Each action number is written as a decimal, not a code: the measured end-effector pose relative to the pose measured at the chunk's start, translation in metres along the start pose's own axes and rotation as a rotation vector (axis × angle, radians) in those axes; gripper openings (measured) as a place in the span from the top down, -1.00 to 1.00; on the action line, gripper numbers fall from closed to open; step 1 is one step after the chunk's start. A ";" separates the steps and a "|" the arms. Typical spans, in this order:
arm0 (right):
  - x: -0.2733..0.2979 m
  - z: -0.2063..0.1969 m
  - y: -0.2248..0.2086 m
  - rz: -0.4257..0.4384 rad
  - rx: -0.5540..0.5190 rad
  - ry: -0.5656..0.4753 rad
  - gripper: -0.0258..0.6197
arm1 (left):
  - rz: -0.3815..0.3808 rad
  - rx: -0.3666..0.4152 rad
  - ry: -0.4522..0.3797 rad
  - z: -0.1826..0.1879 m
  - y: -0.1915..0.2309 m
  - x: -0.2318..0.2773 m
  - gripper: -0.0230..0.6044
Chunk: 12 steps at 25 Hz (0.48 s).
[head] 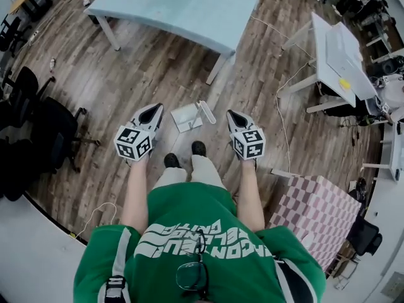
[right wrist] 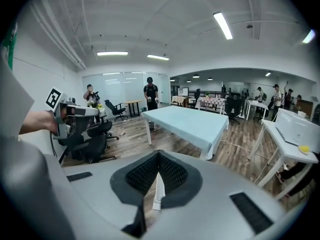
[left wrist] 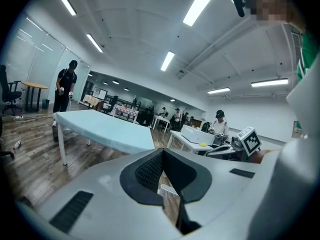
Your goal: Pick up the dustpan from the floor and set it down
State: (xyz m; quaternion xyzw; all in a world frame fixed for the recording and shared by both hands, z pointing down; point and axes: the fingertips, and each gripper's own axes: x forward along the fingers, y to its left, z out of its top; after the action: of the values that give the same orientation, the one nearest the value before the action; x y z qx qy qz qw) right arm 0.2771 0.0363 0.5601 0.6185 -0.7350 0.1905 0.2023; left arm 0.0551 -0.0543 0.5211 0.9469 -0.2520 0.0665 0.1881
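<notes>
A white dustpan [head: 186, 117] lies on the wooden floor just ahead of the person's shoes, its handle [head: 206, 112] on its right side. My left gripper [head: 151, 113] hovers to the left of it and my right gripper [head: 234, 116] to the right, both apart from it and both shut with nothing held. In the left gripper view the jaws [left wrist: 162, 153] meet at the tip, and a sliver of the white dustpan [left wrist: 168, 190] shows in the gap below. The right gripper view shows its jaws [right wrist: 159, 154] closed too, with the white dustpan [right wrist: 158, 194] visible beneath them.
A light-blue table [head: 183, 8] stands ahead. White desks [head: 334, 59] with cables [head: 282, 109] on the floor are at the right, black office chairs [head: 38, 125] at the left, and a pink checkered box [head: 315, 210] at the near right. People stand in the background.
</notes>
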 end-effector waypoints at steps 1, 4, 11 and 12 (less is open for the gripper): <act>0.006 -0.001 -0.004 0.003 0.004 0.007 0.90 | 0.008 -0.001 0.005 -0.001 0.003 0.002 0.92; 0.027 -0.004 -0.015 0.022 0.001 0.031 0.90 | 0.035 -0.011 0.008 -0.001 0.010 0.008 0.92; 0.075 -0.017 -0.028 0.090 -0.027 0.108 0.90 | 0.098 -0.046 0.023 -0.012 0.023 0.026 0.92; 0.080 -0.019 -0.028 0.099 -0.032 0.120 0.90 | 0.106 -0.050 0.024 -0.014 0.024 0.027 0.92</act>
State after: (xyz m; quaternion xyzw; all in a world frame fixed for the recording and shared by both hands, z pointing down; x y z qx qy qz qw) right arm 0.2941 -0.0248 0.6198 0.5657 -0.7542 0.2252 0.2461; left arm 0.0663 -0.0803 0.5476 0.9264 -0.3008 0.0815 0.2111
